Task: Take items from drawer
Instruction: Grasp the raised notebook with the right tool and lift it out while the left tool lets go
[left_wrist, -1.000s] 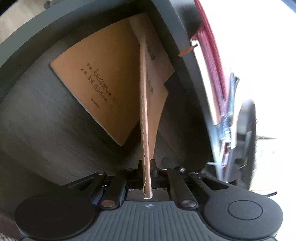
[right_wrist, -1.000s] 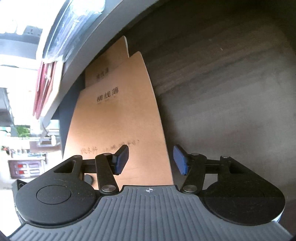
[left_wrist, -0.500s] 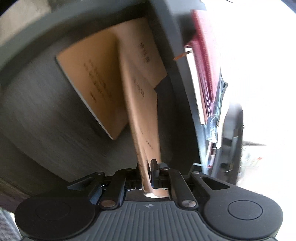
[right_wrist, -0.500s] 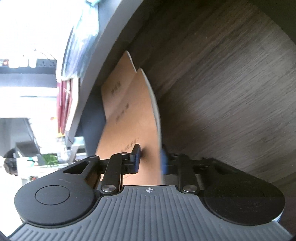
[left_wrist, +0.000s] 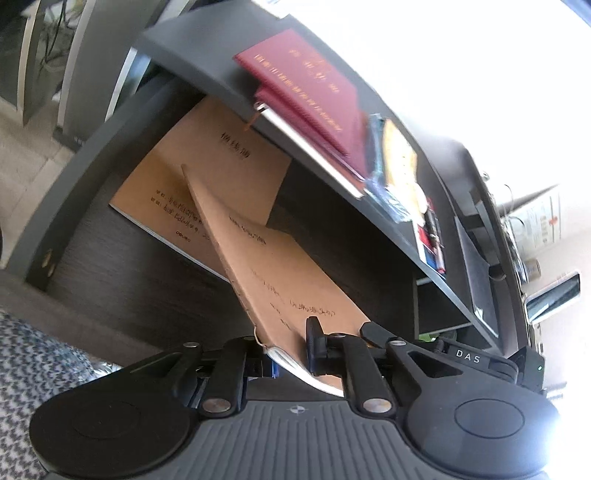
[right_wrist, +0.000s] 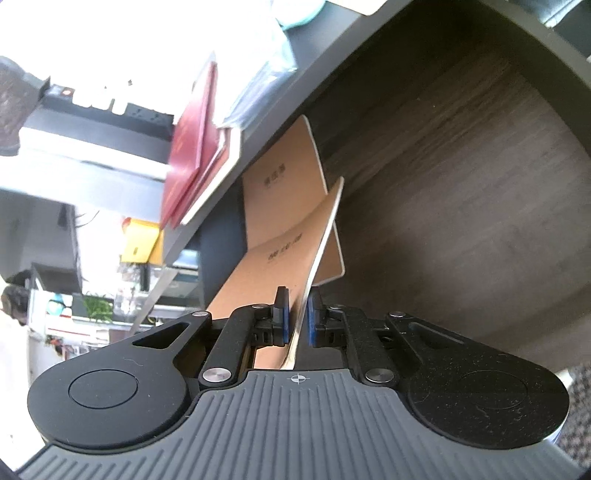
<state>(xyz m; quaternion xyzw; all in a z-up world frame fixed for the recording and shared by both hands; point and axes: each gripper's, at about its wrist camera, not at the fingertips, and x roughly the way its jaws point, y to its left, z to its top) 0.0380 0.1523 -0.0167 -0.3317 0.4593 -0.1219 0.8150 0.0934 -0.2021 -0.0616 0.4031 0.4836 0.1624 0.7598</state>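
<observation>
The open drawer (left_wrist: 122, 280) holds one brown notebook (left_wrist: 207, 177) flat on its dark wood floor, partly under the grey desktop (left_wrist: 207, 62). A second kraft notebook (left_wrist: 280, 280) is tilted up above it, pinched at its near edge by both the left gripper (left_wrist: 291, 350) and the right gripper (right_wrist: 297, 317). Red booklets (left_wrist: 306, 92) lie on the desktop above

Dark wood-grain drawer floor (left_wrist: 140, 288) with tan notebook (left_wrist: 207, 177) lying flat
</observation>
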